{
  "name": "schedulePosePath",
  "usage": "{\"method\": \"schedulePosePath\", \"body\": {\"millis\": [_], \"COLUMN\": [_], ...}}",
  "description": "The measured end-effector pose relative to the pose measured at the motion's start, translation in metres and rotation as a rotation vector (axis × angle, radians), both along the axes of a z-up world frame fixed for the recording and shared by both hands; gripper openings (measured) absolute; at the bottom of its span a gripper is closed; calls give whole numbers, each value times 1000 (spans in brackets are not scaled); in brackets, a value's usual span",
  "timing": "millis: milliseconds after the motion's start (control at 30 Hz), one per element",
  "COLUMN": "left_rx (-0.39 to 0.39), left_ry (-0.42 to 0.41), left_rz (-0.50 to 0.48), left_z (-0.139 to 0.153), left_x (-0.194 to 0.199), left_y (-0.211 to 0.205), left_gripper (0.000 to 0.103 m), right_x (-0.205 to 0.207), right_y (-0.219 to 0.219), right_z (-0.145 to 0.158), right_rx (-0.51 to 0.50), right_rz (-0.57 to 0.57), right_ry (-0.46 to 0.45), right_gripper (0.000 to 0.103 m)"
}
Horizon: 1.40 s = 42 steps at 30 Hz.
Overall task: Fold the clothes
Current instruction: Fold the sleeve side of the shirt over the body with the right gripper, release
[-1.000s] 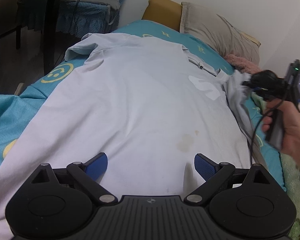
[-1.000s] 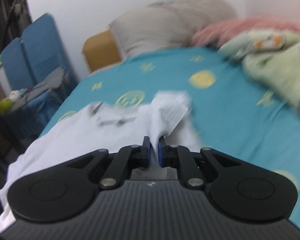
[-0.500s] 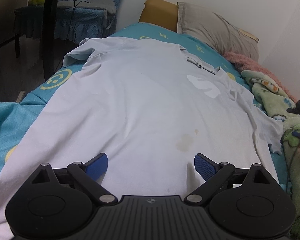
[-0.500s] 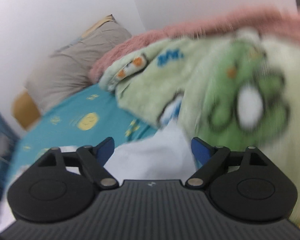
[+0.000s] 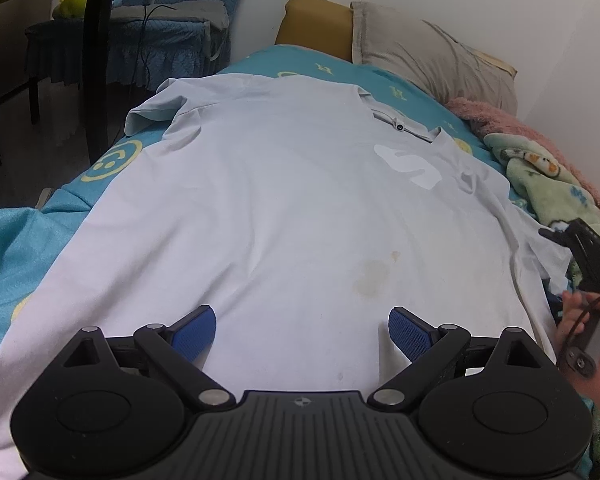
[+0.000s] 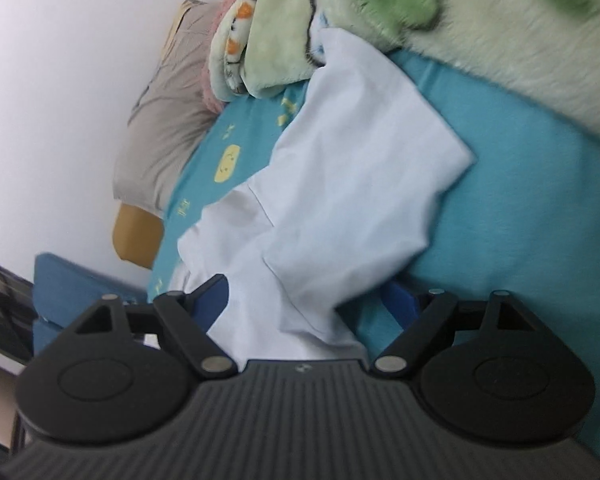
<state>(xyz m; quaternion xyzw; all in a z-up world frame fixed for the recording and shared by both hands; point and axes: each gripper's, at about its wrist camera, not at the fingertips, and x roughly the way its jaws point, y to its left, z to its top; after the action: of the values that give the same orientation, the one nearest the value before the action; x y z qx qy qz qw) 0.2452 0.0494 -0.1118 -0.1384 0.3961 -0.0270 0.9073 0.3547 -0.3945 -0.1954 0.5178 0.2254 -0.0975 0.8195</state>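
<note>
A white T-shirt [image 5: 284,216] lies spread flat, front up, on the teal bed sheet [image 5: 16,248], collar toward the pillows. My left gripper [image 5: 302,330] is open and empty, just above the shirt's hem end. My right gripper [image 6: 308,300] is open and empty, tilted, right over the shirt's right sleeve [image 6: 360,200], which lies flat on the sheet. The right gripper also shows in the left wrist view [image 5: 588,252] at the shirt's right edge, held by a hand.
A green patterned blanket [image 6: 440,12] and a pink one [image 5: 496,120] are bunched along the right side. A grey pillow [image 5: 428,52] and yellow cushion [image 5: 316,20] lie at the head. A dark post [image 5: 96,64] and covered furniture [image 5: 140,40] stand left of the bed.
My right gripper opened and let go of the sleeve it was pulling outward; the sleeve now lies flat. The right gripper dropped lower and tilted. My left gripper stayed in place, open.
</note>
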Motion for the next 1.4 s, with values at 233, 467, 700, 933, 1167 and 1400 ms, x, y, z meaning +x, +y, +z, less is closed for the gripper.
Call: {"method": "schedulePosePath", "body": {"millis": [233, 467, 700, 933, 1167, 1400], "left_rx": [9, 28, 53, 45, 13, -49], "left_ry": [-5, -7, -1, -25, -48, -82], "left_rz": [-11, -11, -10, -14, -11, 52], "left_z": [0, -1, 0, 11, 29, 53], "left_x": [-2, 0, 1, -1, -2, -6], "left_y": [0, -5, -11, -10, 5, 41], "left_gripper": [95, 96, 96, 96, 96, 96], "right_x": [27, 84, 101, 90, 74, 90], "right_y": [-11, -19, -50, -62, 10, 151], "right_z": [-5, 7, 9, 72, 160, 188], "right_rx": [7, -108, -187, -437, -823, -1190], "right_rz": [-190, -199, -144, -128, -69, 61], "right_ry": [-152, -85, 43, 37, 47, 45], "right_gripper": [85, 84, 8, 8, 8, 8]}}
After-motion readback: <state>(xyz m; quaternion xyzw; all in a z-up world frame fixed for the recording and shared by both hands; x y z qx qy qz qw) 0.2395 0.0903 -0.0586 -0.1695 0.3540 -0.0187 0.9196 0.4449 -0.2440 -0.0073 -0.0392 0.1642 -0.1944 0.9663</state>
